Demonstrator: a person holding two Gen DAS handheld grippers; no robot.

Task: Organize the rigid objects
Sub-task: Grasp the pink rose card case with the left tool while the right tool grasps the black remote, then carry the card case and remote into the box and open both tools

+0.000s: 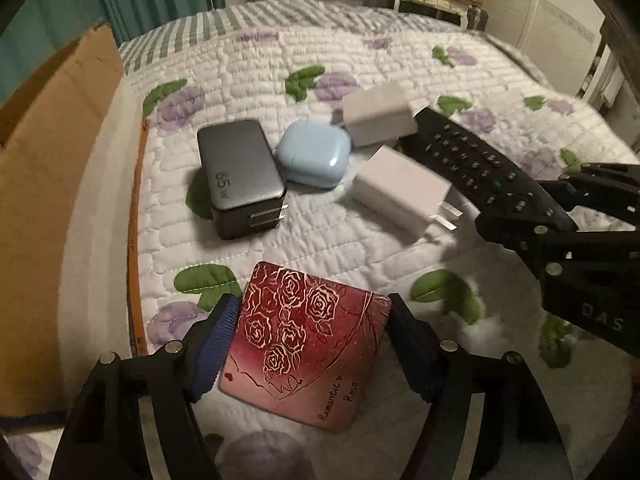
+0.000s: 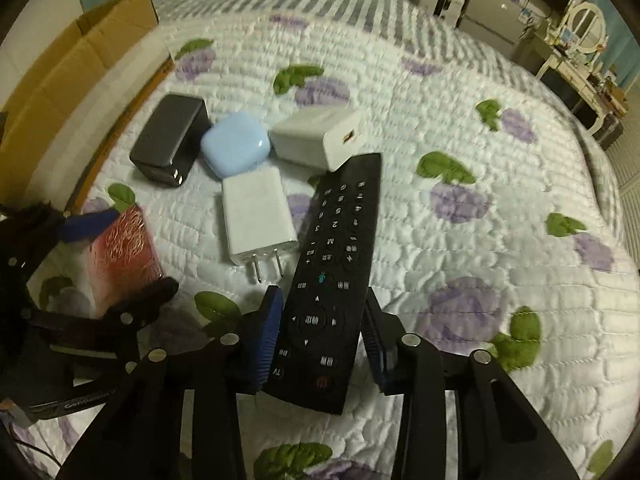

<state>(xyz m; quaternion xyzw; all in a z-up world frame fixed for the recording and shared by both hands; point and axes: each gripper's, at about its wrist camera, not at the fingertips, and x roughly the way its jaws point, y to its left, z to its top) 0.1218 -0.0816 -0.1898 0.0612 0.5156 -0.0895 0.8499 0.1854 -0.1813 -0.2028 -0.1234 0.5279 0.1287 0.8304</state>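
My left gripper [image 1: 314,344] is shut on a flat red box with gold roses [image 1: 308,344], held just above the quilt; it also shows in the right wrist view [image 2: 124,252]. My right gripper [image 2: 320,332] is shut on the near end of a black remote [image 2: 336,264], which points away over the bed; the remote shows in the left wrist view [image 1: 472,160] too. Ahead lie a dark grey 65W charger [image 1: 240,176], a light blue earbud case [image 1: 314,152] and two white chargers, one near [image 1: 404,192] and one far [image 1: 380,114].
An open cardboard box [image 1: 52,152] stands at the bed's left edge. The flowered quilt [image 1: 320,240] covers the bed. Furniture and a dresser [image 2: 572,44] stand beyond the far side of the bed.
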